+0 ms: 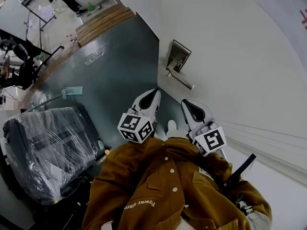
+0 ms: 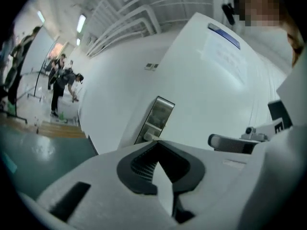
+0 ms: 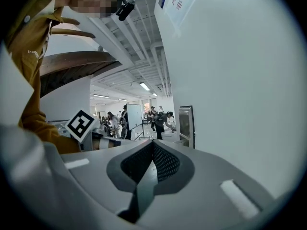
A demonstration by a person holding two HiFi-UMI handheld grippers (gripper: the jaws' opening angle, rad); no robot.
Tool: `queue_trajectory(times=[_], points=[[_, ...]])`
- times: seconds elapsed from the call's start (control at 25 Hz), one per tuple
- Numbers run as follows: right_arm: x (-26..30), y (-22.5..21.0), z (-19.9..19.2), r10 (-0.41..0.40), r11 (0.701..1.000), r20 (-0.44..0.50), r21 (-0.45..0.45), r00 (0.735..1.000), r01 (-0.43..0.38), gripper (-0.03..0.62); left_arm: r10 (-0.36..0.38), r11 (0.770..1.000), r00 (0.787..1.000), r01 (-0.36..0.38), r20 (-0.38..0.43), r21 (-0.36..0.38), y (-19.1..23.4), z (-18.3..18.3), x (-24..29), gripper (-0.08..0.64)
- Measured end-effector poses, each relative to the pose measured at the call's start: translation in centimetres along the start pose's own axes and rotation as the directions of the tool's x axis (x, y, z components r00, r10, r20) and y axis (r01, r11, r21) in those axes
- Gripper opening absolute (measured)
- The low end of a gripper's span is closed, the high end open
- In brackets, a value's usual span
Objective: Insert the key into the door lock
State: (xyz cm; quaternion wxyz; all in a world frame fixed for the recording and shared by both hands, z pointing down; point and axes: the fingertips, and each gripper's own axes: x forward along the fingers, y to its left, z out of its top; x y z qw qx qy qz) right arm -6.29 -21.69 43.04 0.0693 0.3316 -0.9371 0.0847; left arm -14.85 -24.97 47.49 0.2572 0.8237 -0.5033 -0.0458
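Door lock (image 1: 178,56) sits on the white door (image 1: 230,47) ahead; my left fingers (image 1: 147,102) and right fingers (image 1: 194,112) are both clenched.

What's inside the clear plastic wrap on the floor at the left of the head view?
A dark, bulky furniture piece, perhaps a seat. The plastic wrap glares and creases over it, so its exact form stays hidden.
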Motion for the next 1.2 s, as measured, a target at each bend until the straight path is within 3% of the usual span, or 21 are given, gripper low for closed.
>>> queue_trajectory(times=[0.16,0.36,0.64,1.2], points=[[0.7,0.0,0.2,-0.008,1.000,-0.016,-0.030,1.000,0.007,0.006,0.047,0.991,0.998,-0.050,0.028,0.126,-1.8,1.3,-1.3,0.003],[0.7,-0.7,-0.1,-0.029,0.999,-0.020,-0.025,0.999,0.028,0.005,0.046,0.982,0.998,-0.054,0.045,0.180,-3.6,1.7,-1.5,0.003],[-0.2,-1.5,-0.6,-0.054,0.998,-0.012,0.022,0.998,0.055,0.006,0.046,0.984,0.998,-0.054,0.053,0.167,-5.1,1.3,-2.3,0.003],[-0.7,-1.9,-0.5,-0.088,0.996,-0.001,0.034,0.996,0.088,0.006,0.034,0.990,0.999,-0.038,0.026,0.136,-5.0,0.4,-2.5,0.003]])
